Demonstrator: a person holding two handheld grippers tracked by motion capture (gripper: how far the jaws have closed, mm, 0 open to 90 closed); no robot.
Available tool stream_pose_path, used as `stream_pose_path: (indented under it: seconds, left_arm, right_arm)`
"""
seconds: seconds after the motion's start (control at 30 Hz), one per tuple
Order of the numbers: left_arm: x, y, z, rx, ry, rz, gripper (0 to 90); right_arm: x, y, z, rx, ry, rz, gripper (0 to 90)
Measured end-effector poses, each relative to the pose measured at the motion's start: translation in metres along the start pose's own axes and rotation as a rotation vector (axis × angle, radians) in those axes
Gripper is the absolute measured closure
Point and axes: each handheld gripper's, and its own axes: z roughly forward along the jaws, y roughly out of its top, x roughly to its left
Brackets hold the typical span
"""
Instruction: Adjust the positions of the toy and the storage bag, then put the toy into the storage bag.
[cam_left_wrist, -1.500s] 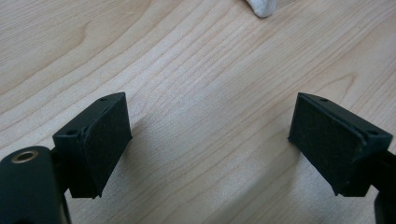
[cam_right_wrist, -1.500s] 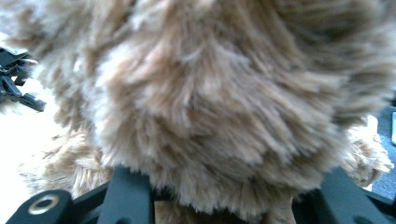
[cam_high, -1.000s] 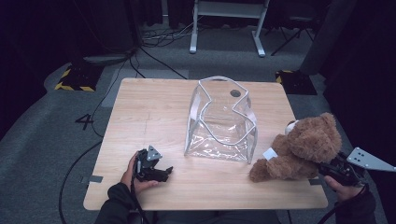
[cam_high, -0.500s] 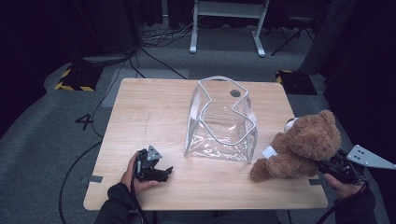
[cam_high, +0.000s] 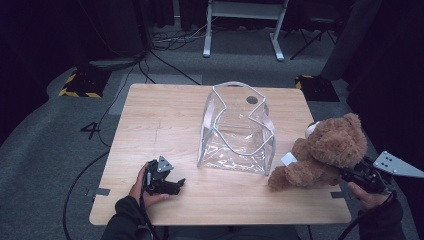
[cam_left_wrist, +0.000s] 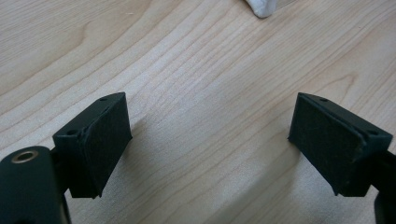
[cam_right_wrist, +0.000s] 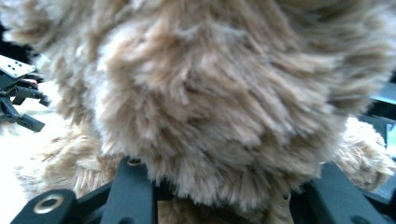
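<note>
The wooden surface (cam_high: 165, 125) carries all the work. Ahead of the left tool (cam_high: 167, 184) and off toward the right one stands a clear plastic bag (cam_high: 237, 132), mouth gaping upward, probably propped that way to take something in. Directly ahead of the right tool (cam_high: 350, 175) lies the brown teddy bear (cam_high: 325, 152), at the surface's edge just beside the bag. That tool is clamped on the bear's plush, its fur bulging over the jaws, seemingly for lifting. The left tool rests on the surface, jaws apart and holding nothing, likely waiting to steady the bag.
</note>
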Motion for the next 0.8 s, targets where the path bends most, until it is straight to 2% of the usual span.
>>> stream_pose_path:
  seconds: [0.3, 0.43, 0.67, 0.8]
  left_arm:
    - [0.000, 0.000, 0.000, 0.001, 0.000, 0.001, 12.9]
    - [0.000, 0.000, 0.000, 0.000, 0.000, -0.002, 12.9]
    - [0.000, 0.000, 0.000, -0.001, 0.003, 0.000, 12.9]
    - [0.000, 0.000, 0.000, 0.000, 0.003, 0.000, 12.9]
  right_arm:
    - [-0.001, 0.014, 0.000, -0.015, -0.005, -0.009, 57.9]
    - [-0.003, 0.032, -0.002, -0.037, -0.013, -0.030, 58.0]
    - [-0.006, 0.051, -0.003, -0.069, -0.028, -0.047, 58.0]
    - [-0.008, 0.071, -0.005, -0.089, -0.038, -0.059, 58.0]
